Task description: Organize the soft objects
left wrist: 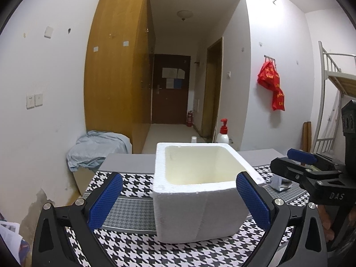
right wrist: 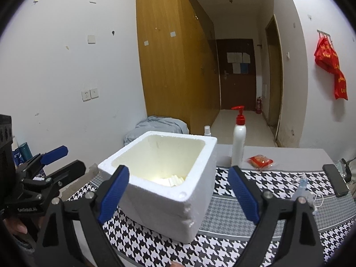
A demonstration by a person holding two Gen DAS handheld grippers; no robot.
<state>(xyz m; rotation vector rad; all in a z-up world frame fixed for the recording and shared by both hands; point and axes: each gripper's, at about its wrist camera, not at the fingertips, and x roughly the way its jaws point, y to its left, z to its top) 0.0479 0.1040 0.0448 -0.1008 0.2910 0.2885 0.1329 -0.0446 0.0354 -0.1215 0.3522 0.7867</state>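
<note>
From my left wrist view, raised letters "DAS" read on the black body of the right gripper (left wrist: 299, 159). Yellow print on the red bag (left wrist: 271, 82) hanging on the wall stays illegible to me.

Both my grippers held wide, nothing between the pads.

My left gripper (left wrist: 179, 200) spreads its blue pads (left wrist: 104, 200) far apart, level and forward. My right gripper (right wrist: 180, 197) does likewise, jaws agape, beside the left one and slightly ahead.
</note>
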